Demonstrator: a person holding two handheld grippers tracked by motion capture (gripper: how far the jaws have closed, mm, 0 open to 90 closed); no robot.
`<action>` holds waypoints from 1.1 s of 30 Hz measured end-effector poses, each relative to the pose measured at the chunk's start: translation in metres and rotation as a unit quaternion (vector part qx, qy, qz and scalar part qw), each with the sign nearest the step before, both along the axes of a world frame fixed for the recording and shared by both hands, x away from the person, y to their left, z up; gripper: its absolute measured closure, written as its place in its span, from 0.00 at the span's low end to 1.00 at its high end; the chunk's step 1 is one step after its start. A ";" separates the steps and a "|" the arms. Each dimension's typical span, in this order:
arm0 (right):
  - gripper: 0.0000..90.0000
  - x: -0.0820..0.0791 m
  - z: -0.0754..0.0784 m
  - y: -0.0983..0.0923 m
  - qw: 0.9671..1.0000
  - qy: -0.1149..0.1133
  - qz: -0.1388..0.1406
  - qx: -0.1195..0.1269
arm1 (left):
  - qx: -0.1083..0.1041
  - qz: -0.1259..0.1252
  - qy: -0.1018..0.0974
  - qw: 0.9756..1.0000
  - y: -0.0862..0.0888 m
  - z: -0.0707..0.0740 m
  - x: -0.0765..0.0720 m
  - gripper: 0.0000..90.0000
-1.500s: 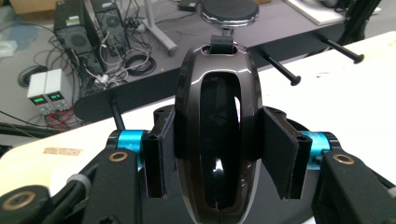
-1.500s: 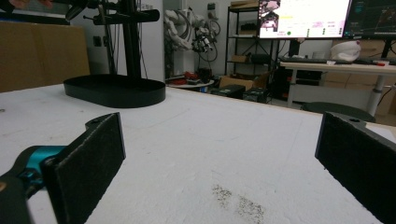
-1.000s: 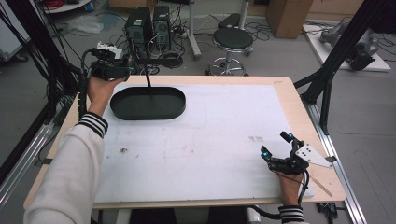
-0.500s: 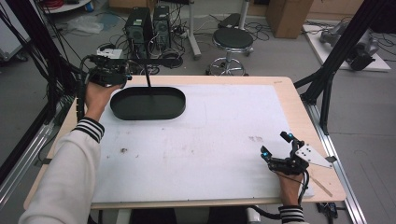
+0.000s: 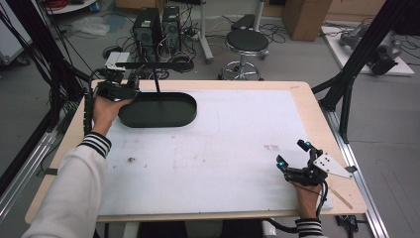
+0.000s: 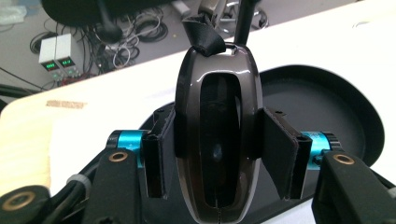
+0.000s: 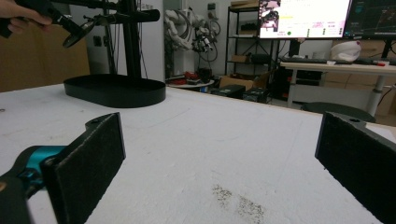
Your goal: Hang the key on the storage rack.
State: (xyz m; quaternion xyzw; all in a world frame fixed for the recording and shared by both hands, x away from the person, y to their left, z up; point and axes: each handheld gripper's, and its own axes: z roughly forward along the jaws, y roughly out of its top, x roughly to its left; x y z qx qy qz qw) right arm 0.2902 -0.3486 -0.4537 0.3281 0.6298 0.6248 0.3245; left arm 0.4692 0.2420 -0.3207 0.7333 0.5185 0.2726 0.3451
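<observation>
High view: L gripper [image 5: 120, 88] sits at the far-left table corner, over the left end of the black oval plastic tray [image 5: 157, 110] with its thin upright black stand post [image 5: 157, 83]. Compared w/ a sec ago the L hand has dropped lower toward the tray and shifted a bit. R gripper [image 5: 296, 154] rests near the right front edge of the white-covered wooden table [image 5: 223, 144], same spot as before.

L gripper view: jaws pinch a glossy dark-brown teardrop-shaped case w/ a black fabric loop [image 6: 217, 135] on top, pads pressing both its flanks. Case hangs right above the tray [image 6: 327, 107], not touching it as far as I can tell.

R gripper view: jaws spread wide, nothing btwn them, bare table surface [image 7: 224, 154] ahead. Tray [image 7: 114, 91] far off at left; L hand w/ the held case up at the top-left corner.

Read: lowering means the case is prob. about to be set in the tray or hooked on the stand; the grip is unchanged, so no release yet. R side idle.
</observation>
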 end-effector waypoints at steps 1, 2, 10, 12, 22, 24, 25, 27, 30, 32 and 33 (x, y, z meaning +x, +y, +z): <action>0.01 0.000 0.000 0.000 1.000 0.000 0.000 0.000 | 0.005 0.001 0.005 1.000 0.000 -0.002 0.001 0.54; 0.01 0.000 0.000 0.001 1.000 0.002 0.000 0.002 | 0.006 0.002 0.006 1.000 0.000 -0.004 0.002 0.54; 0.01 -0.001 0.000 0.000 1.000 0.002 0.000 0.002 | 0.008 0.012 0.019 1.000 -0.002 -0.014 0.005 0.54; 0.01 -0.001 0.000 0.000 1.000 0.002 0.000 0.002 | 0.006 0.010 0.021 1.000 -0.002 -0.017 0.005 0.54; 0.01 -0.001 0.000 0.000 1.000 0.003 -0.001 0.003 | -0.027 -0.032 0.026 0.999 0.000 -0.028 0.004 0.53; 0.01 0.000 0.000 0.000 1.000 0.003 -0.001 0.002 | -0.039 -0.064 0.025 0.997 0.004 -0.030 0.004 0.42; 0.01 0.000 0.000 0.000 1.000 0.002 0.000 0.001 | -0.053 -0.069 0.033 0.996 0.006 -0.031 0.003 0.37; 0.01 0.000 0.000 0.000 1.000 0.001 0.000 0.001 | -0.094 -0.085 0.015 0.992 0.010 -0.032 -0.005 0.29; 0.01 0.000 0.000 0.000 1.000 0.002 0.000 0.003 | -0.144 -0.109 -0.028 0.983 0.019 -0.029 -0.022 0.12; 0.01 0.000 0.000 -0.001 1.000 0.001 -0.001 0.002 | -0.157 -0.128 -0.076 0.976 0.023 -0.026 -0.034 0.06; 0.01 0.000 0.000 0.000 1.000 0.001 -0.001 0.002 | -0.177 -0.145 -0.102 0.968 0.026 -0.024 -0.042 0.02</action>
